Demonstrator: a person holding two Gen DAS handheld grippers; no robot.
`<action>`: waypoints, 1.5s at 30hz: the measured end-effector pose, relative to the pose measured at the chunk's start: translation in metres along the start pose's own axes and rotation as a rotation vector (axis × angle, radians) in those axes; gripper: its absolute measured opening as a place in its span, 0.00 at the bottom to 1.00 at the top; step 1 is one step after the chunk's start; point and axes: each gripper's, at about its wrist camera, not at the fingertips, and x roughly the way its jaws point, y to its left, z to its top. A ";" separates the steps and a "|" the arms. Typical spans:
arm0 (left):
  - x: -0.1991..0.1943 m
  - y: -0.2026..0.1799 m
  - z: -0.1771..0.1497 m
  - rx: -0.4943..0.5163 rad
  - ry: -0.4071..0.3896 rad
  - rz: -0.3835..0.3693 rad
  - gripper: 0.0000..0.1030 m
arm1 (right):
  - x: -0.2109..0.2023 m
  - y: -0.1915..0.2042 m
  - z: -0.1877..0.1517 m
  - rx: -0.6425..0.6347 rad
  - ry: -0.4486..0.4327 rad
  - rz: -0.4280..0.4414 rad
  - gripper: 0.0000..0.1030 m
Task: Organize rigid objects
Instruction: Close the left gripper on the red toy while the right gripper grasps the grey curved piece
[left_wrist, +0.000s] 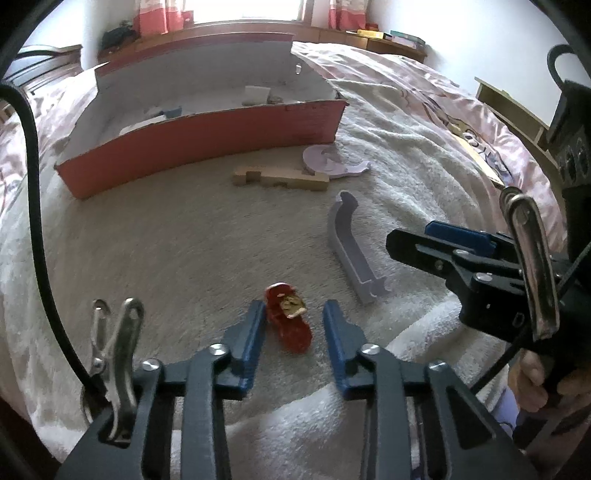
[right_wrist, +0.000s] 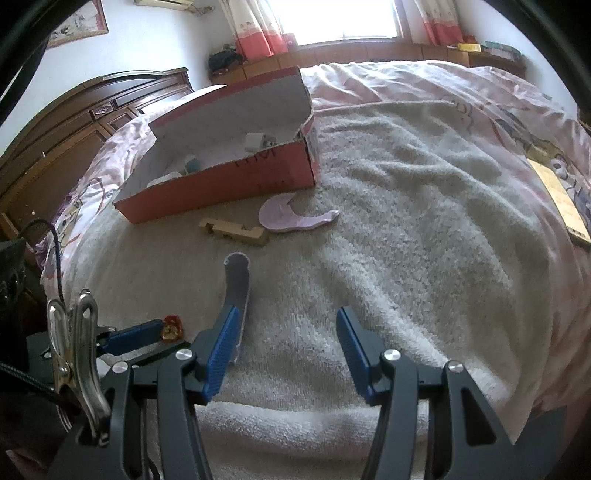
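The left gripper (left_wrist: 293, 321) has its jaws apart around a small red toy (left_wrist: 289, 321) lying on the white towel (left_wrist: 184, 240); the left blue pad sits just beside or against the toy, while a gap shows at the right pad. The right gripper (right_wrist: 284, 339) also stands with jaws apart and holds nothing; its left pad overlaps the near end of the grey curved track piece (right_wrist: 238, 284).

The sorting looks partly done. A few small items already lie inside the red cardboard box (left_wrist: 207, 136). Still on the towel are the red toy, the track piece, a notched wooden block (left_wrist: 280, 179) and a flat pale lilac piece (left_wrist: 328, 160) near the box's front wall.

The left gripper is low, angled down towards the towel and pointing at the box. The right one hovers beside it, aimed the same way.
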 end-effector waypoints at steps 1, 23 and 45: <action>0.001 -0.001 0.000 0.004 0.001 0.004 0.23 | 0.000 0.000 0.000 0.002 0.000 0.002 0.56; -0.016 0.078 -0.010 -0.181 -0.066 0.186 0.23 | 0.024 0.045 -0.005 -0.115 0.045 0.016 0.56; -0.012 0.080 -0.014 -0.187 -0.087 0.167 0.23 | 0.034 0.063 -0.018 -0.191 -0.009 -0.112 0.50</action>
